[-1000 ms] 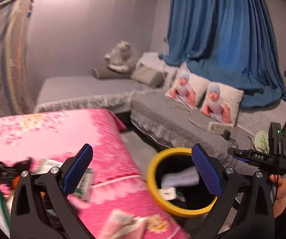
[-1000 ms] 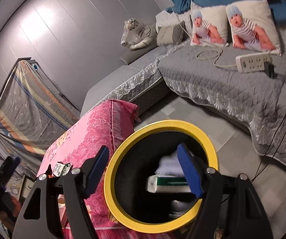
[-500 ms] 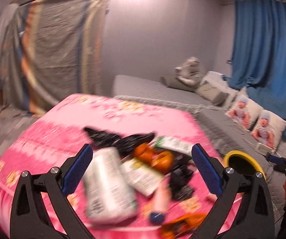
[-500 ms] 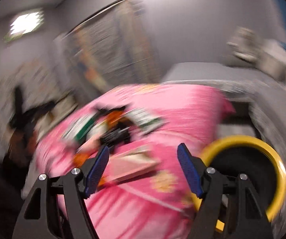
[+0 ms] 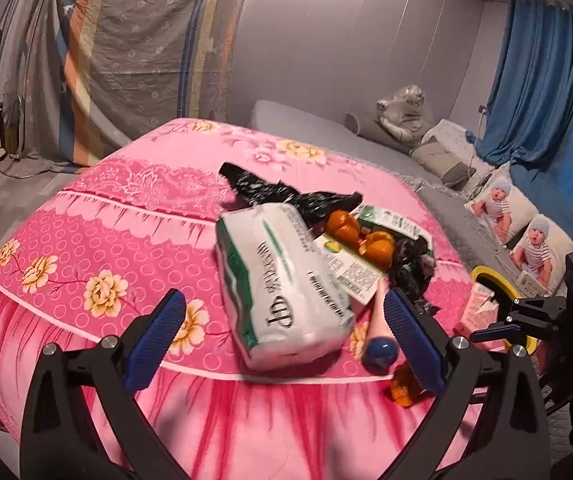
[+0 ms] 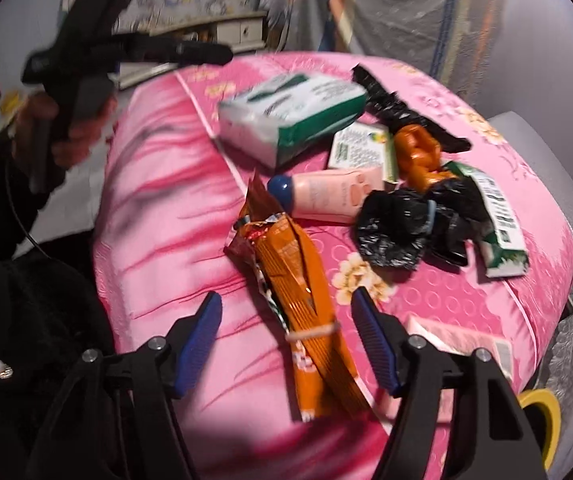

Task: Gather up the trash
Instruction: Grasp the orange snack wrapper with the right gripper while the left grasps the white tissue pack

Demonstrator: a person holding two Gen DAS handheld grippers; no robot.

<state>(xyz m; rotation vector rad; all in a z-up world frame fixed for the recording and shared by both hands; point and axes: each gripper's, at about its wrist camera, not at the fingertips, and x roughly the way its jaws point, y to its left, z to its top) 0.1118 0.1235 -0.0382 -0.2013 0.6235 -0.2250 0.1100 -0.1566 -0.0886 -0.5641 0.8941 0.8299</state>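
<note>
Both your tongs gape wide: left tongs (image 5: 284, 340) face the tissue pack (image 5: 282, 280), right tongs (image 6: 288, 340) straddle the orange wrapper (image 6: 306, 308).

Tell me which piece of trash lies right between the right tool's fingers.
The long orange snack wrapper with a rubber band around it; the right tool is open over it, while the other trash lies farther up the bedspread.
</note>
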